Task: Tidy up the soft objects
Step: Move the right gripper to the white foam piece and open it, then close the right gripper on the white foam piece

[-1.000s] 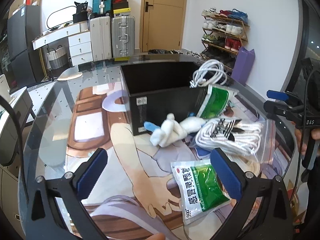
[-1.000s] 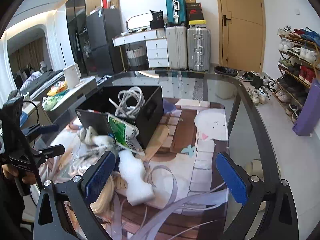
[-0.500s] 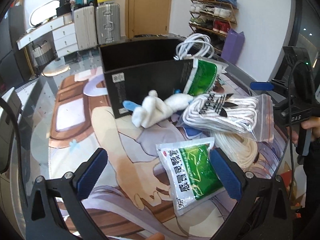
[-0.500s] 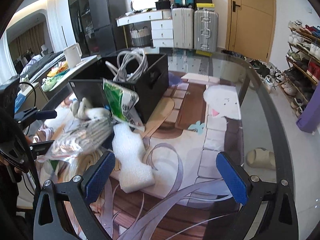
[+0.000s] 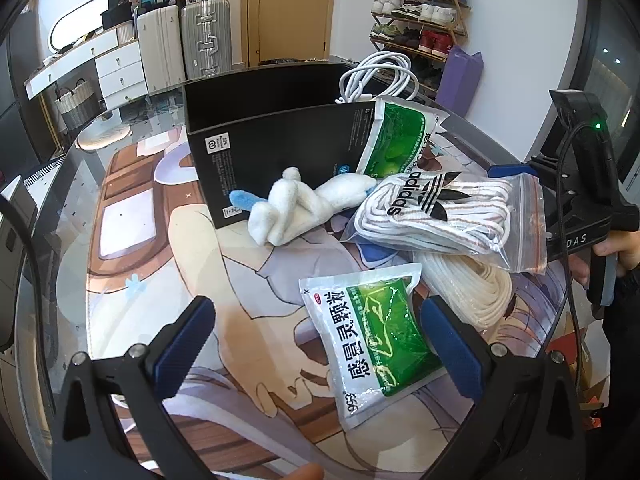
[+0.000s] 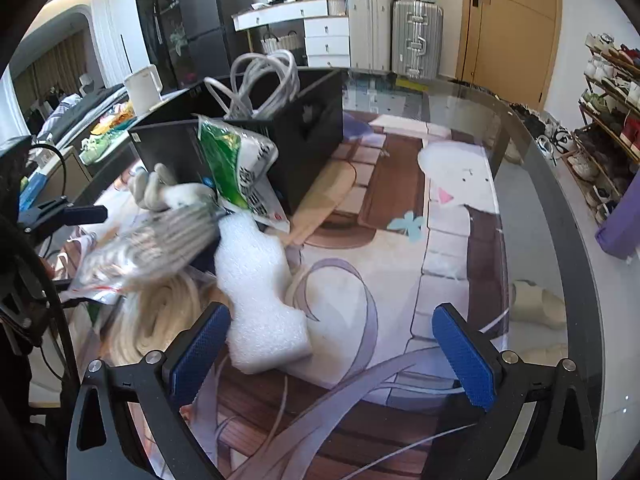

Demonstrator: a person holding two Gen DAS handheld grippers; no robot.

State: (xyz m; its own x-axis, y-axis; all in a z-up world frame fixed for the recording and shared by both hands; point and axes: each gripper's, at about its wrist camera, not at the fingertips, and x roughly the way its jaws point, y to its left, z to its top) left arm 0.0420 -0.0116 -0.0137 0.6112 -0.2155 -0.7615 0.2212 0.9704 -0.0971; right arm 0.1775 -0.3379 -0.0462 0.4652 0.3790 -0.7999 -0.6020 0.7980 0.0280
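A black box (image 5: 280,136) stands on the table with a white cable coil (image 5: 378,80) in it and a green sachet (image 5: 396,136) leaning on its side. In front lie a white plush toy (image 5: 308,206), a zip bag of white socks (image 5: 444,212), a cream rope coil (image 5: 468,284) and a second green sachet (image 5: 376,336). My left gripper (image 5: 316,340) is open, low over the table, with that sachet by its right finger. My right gripper (image 6: 328,344) is open, just right of a white foam piece (image 6: 260,288). The box (image 6: 296,136) also shows there.
The glass table carries a printed mat (image 6: 400,240). Its curved edge (image 6: 560,220) runs along the right. A white kettle (image 6: 142,88) stands beyond the box on a side counter. Suitcases (image 6: 396,36), a door and a shoe rack (image 5: 416,28) stand further off.
Both grippers have moved forward and lower toward the pile. The objects look larger now. The sock bag has come into the right wrist view. Both stay open.
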